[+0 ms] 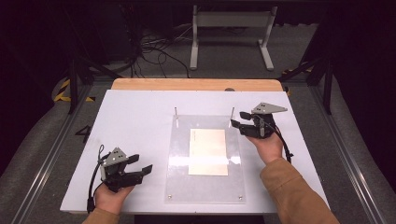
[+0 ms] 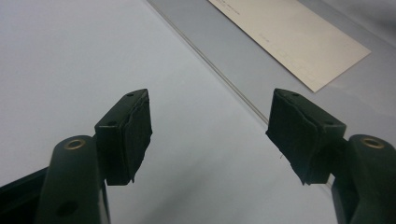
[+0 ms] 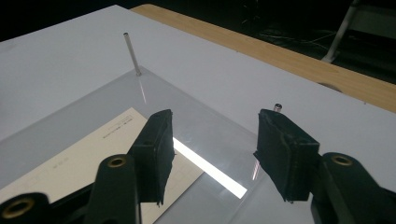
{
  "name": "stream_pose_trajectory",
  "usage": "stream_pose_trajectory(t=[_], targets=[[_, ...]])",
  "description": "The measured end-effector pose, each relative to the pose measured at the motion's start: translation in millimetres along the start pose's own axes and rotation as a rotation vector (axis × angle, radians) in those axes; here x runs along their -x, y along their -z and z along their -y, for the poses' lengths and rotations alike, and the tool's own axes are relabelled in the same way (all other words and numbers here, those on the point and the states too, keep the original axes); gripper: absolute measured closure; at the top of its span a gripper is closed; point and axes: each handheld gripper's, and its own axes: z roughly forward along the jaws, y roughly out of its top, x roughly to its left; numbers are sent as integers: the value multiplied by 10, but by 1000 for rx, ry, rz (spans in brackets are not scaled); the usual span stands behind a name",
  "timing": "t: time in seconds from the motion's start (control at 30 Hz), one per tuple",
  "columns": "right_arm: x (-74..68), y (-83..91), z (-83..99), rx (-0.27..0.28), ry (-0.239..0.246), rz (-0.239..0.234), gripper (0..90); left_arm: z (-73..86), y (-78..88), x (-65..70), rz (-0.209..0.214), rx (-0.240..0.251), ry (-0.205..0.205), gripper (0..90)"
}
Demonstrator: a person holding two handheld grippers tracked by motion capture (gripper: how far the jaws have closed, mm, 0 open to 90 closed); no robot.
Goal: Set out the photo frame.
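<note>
White tabletop point(image 1: 140, 121) carries a clear acrylic sheet point(image 1: 180, 186) over a cream paper card point(image 1: 208, 151), long axis running away from the person. Right gripper point(image 1: 237, 120), jaws wide and empty, hangs nearer, card just left of it; left gripper point(image 1: 141, 163), wide and empty, has the card right.

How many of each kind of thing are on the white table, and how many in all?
Grippers: 2 (left gripper, right gripper)
Clear plastic sheets: 1 (clear sheet)
Papers: 1 (paper)
Metal pins standing up: 2 (left pin, right pin)
Total: 6
</note>
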Motion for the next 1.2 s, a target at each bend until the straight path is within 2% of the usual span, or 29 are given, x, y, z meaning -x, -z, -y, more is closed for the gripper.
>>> stream_pose_trajectory(t=[0.17, 0.27, 0.47, 0.57, 0.63, 0.77, 0.87, 0.9, 1.0, 1.03, 1.07, 1.2], targets=[[112, -178, -2, 16, 0, 20, 516, 17, 13, 5, -4, -3, -7, 304], [179, -282, 3, 3, 1, 41, 539, 21, 17, 52, -17, -10, -33, 304], [340, -441, 31, 2, -40, 70, 593, 30, 8, 86, -5, -20, -40, 300], [391, -513, 58, -19, -35, 58, 658, 38, 11, 70, -2, -23, -38, 299], [413, -551, 76, -20, -33, 41, 667, 41, 12, 66, 4, -21, -28, 299], [430, -607, 98, -24, -27, 42, 686, 41, -6, 71, 19, -22, -26, 297], [453, -654, 115, -32, -16, 35, 732, 35, -22, 85, 26, -28, -31, 296], [455, -669, 123, -34, -20, 41, 750, 33, -29, 89, 23, -26, -38, 297], [497, -689, 123, -49, -75, 21, 775, 29, -44, 100, 29, -31, -43, 298], [508, -691, 121, -53, -78, 19, 797, 28, -49, 99, 32, -31, -43, 298], [516, -690, 120, -56, -71, 23, 827, 27, -51, 98, 30, -31, -41, 298], [501, -695, 112, -63, -38, 42, 847, 26, -53, 99, 36, -29, -35, 298]])
